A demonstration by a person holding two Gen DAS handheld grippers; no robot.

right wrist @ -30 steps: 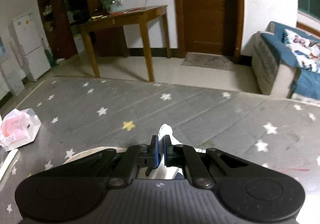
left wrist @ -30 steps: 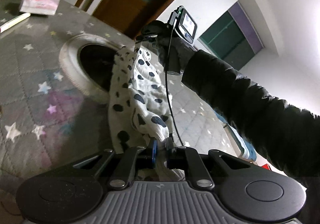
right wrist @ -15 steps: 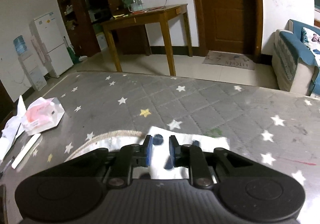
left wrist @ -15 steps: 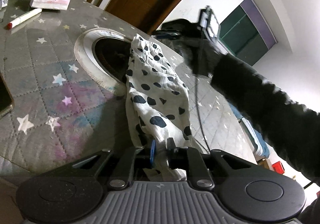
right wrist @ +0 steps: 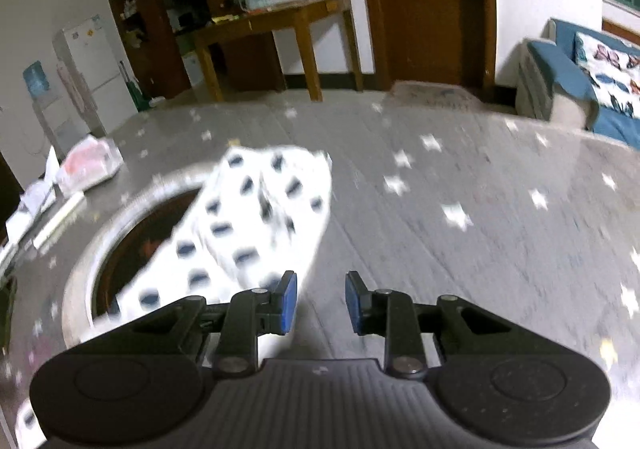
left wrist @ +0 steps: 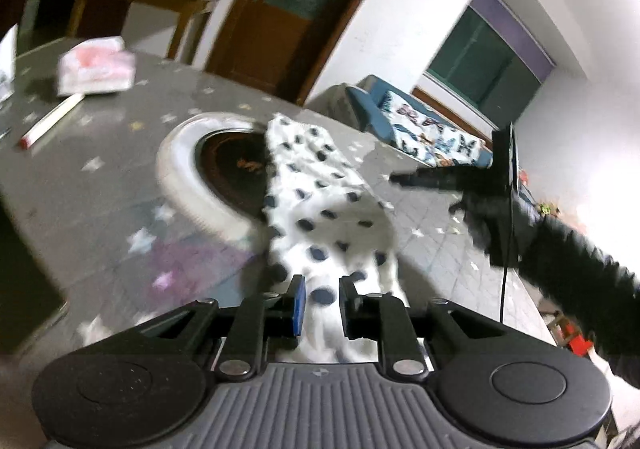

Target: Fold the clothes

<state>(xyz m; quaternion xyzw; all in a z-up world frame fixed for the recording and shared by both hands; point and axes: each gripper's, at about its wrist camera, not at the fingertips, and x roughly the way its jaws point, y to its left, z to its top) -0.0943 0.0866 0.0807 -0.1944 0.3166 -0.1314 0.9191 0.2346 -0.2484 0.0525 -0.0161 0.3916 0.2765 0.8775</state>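
Note:
A white garment with dark blue dots lies stretched out on the grey star-patterned table cover, partly over a round white-rimmed opening. My left gripper is open, its fingers astride the near end of the cloth. The right gripper hangs open in the air to the right of the garment, held by a dark-sleeved arm. In the right wrist view the garment lies to the left of the open right gripper, which holds nothing.
A pink tissue pack and a white marker lie at the far left of the table. A wooden side table, a brown door and a blue sofa stand beyond the table edge.
Both grippers have opened and let go of the dotted garment, which now lies flat on the table. The right gripper has pulled away to the right.

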